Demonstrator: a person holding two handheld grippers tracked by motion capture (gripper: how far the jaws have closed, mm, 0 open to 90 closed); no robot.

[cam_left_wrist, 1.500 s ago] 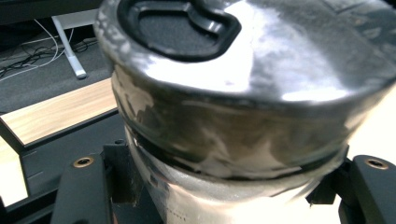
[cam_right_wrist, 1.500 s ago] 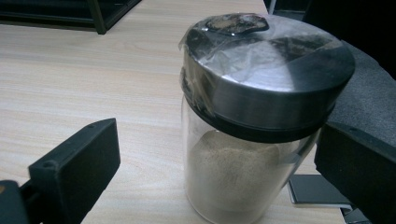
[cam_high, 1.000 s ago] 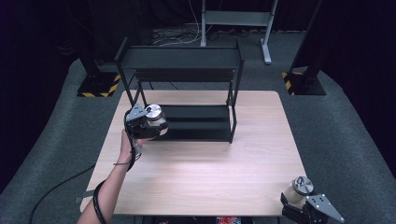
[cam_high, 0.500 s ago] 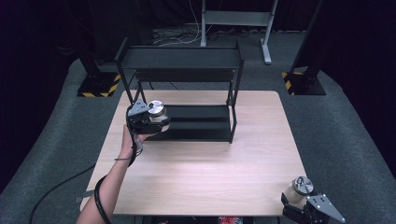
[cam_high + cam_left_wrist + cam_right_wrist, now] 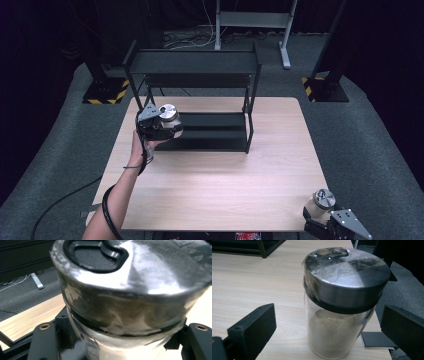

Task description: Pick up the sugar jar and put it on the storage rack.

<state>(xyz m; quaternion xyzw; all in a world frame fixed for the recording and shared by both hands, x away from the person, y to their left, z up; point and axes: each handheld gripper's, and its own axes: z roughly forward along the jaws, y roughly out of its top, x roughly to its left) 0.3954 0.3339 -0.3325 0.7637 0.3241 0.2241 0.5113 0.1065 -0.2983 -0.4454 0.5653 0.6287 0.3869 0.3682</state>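
Two steel-lidded glass jars: one is being clamped by the left gripper at the black metal rack; the other is being straddled by the right gripper's parted jaws.

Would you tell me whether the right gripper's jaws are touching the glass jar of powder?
Apart. The right gripper view shows bare table between each black jaw of the right gripper and the glass jar.

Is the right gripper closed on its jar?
No: in the right gripper view the fingers stand wide apart, with bare table on both sides of the jar.
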